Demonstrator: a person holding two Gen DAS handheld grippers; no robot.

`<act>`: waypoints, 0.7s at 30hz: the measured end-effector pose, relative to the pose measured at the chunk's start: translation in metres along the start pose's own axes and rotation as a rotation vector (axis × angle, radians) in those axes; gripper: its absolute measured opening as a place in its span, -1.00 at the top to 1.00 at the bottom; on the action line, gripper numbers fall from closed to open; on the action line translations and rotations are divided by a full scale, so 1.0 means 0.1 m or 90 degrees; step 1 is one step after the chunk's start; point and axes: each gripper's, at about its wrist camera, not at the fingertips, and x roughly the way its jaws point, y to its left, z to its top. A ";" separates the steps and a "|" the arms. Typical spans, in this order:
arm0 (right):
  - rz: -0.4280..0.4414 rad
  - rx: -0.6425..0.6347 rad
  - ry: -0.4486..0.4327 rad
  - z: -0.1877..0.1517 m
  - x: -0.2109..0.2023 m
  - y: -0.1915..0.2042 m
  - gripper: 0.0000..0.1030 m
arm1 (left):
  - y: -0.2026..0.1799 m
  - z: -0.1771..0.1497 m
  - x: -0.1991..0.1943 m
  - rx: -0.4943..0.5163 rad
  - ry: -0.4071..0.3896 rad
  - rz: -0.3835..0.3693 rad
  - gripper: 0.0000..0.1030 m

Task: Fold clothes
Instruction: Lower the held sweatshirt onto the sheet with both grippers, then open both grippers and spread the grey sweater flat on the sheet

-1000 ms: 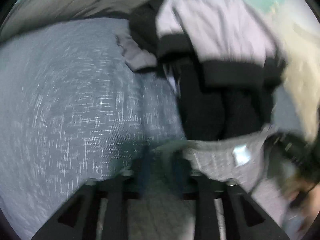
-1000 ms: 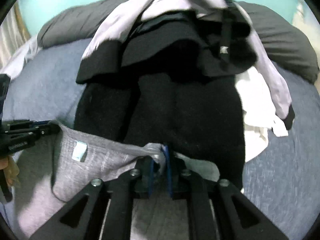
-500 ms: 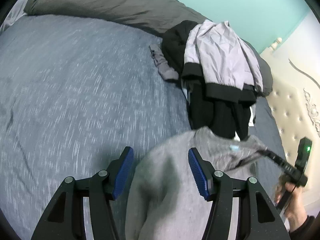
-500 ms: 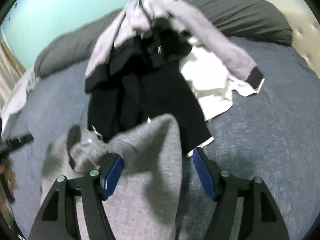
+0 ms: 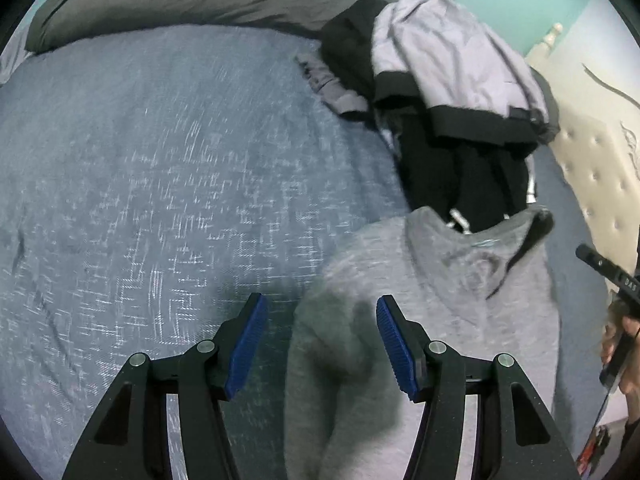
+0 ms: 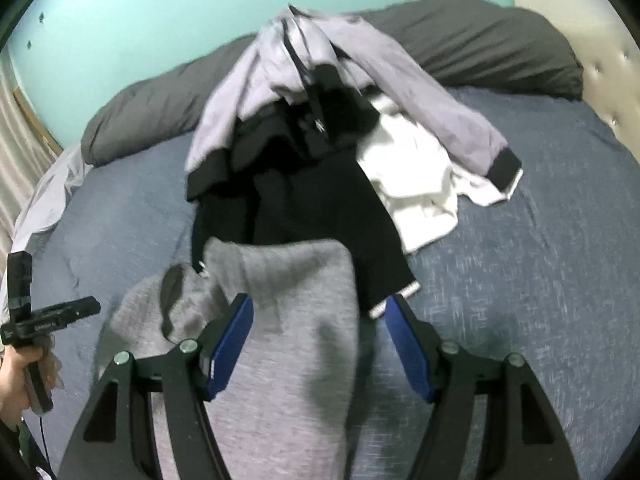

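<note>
Grey sweatshirt (image 5: 440,300) lies spread on the blue-grey bedspread (image 5: 140,200), close in front of both our grippers, its neckline and small label turned toward the clothes pile. In the left wrist view it fills the area from 3 to 6 o'clock, and its near shoulder sits between the blue pads of our left gripper (image 5: 320,348). Those jaws have just been opening and now stand apart, released, with the cloth under them and no pad pressing on it.

In the right wrist view the same sweatshirt (image 6: 280,340) runs from the centre down to 6 o'clock. Our right gripper (image 6: 320,350) is likewise let go: its jaws have just been opening, and the fabric lies loose between the spread pads, against the left one at most.

Beyond the sweatshirt, toward 12 o'clock, we see the pile: a lilac jacket with black cuffs (image 6: 340,64) on top, black garments (image 6: 320,200) beneath it reaching down to touch the sweatshirt's collar, and a white garment (image 6: 420,184) at 2 o'clock. A dark grey pillow (image 6: 480,40) lies behind the pile against the turquoise wall (image 6: 140,20). At 9 o'clock in the right wrist view, a hand (image 6: 16,376) grips the left gripper's handle.
</note>
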 end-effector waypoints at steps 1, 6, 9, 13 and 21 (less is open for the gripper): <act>-0.006 0.005 0.004 -0.02 0.06 -0.06 -0.35 | 0.03 -0.01 0.05 -0.005 0.003 0.001 -0.18; 0.024 0.061 0.016 -0.14 0.33 -0.32 -0.35 | 0.18 -0.09 0.28 -0.007 0.017 -0.023 -0.18; 0.046 0.067 0.019 -0.17 0.49 -0.33 -0.35 | 0.22 -0.14 0.37 -0.012 0.019 -0.043 -0.10; 0.058 0.044 0.031 -0.13 0.65 -0.21 -0.14 | 0.17 -0.14 0.40 0.007 0.020 -0.055 0.75; 0.023 0.023 -0.017 0.03 0.40 -0.11 0.89 | 0.20 -0.01 -0.14 0.016 -0.079 -0.023 0.88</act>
